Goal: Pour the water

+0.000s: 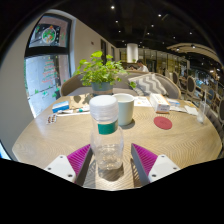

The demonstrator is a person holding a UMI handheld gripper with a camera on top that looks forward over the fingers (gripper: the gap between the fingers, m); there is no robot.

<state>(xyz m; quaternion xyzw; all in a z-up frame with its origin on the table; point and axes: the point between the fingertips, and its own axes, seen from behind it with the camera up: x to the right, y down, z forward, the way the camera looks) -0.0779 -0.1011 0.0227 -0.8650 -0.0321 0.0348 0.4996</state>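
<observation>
Magenta-padded fingers (77, 158) of the gripper (111, 160) reach forward, level over the near edge of the round wooden table (50, 135), spread wide with a clear plastic bottle (107, 138) between them, a gap at either side. Upright on the table, the bottle points its green cap (105, 109) upward. Beyond it stand a potted plant (102, 72), a pale green cup (124, 107), then a red coaster (162, 122) toward the right edge.
</observation>
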